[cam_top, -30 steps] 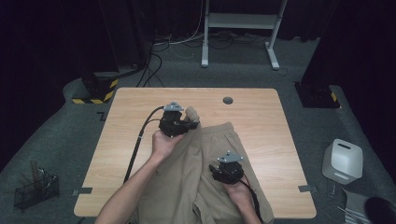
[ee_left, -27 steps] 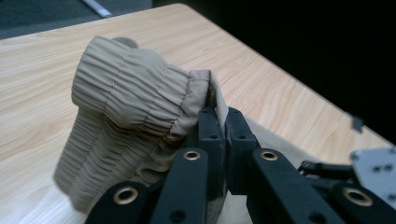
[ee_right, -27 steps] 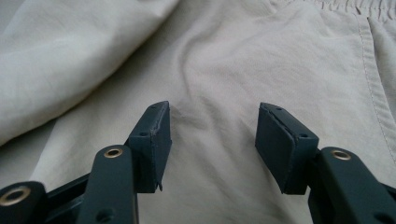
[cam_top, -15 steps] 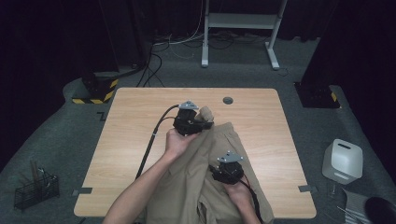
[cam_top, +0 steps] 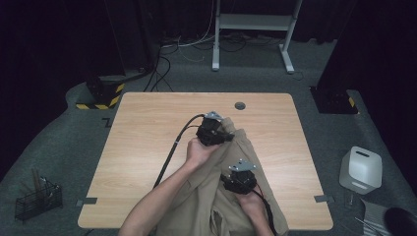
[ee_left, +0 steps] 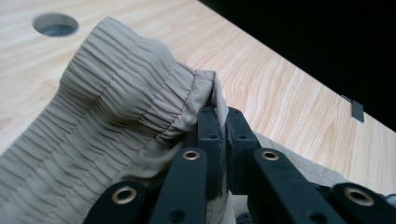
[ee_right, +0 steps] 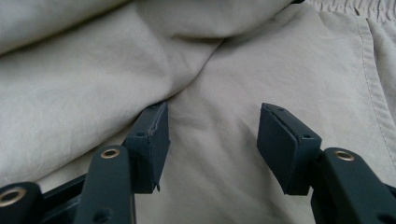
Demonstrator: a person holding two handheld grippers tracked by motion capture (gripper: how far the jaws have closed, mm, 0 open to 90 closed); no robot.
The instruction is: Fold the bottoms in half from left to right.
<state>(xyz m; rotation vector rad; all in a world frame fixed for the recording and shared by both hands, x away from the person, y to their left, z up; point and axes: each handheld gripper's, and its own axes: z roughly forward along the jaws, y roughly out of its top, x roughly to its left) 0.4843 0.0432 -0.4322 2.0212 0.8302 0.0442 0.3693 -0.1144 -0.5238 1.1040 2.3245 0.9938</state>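
A beige garment with a gathered elastic waistband lies on the wooden table, running from the middle to the front edge. My left gripper is shut on the waistband's corner. In the left gripper view its jaws pinch the folded edge, lifting it slightly off the wood. My right gripper rests nearer the front, on the garment. In the right gripper view it stands open, jaws wide apart over smooth fabric, nothing pinched between them.
A round cable hole sits near the table's far edge, also seen close to the waistband. On the floor are a white box at the right, a wire basket at the left, and a desk frame behind.
My left gripper has carried the waistband corner to the right and slightly toward the far edge, dragging the fabric along. The right gripper has stayed where it was.
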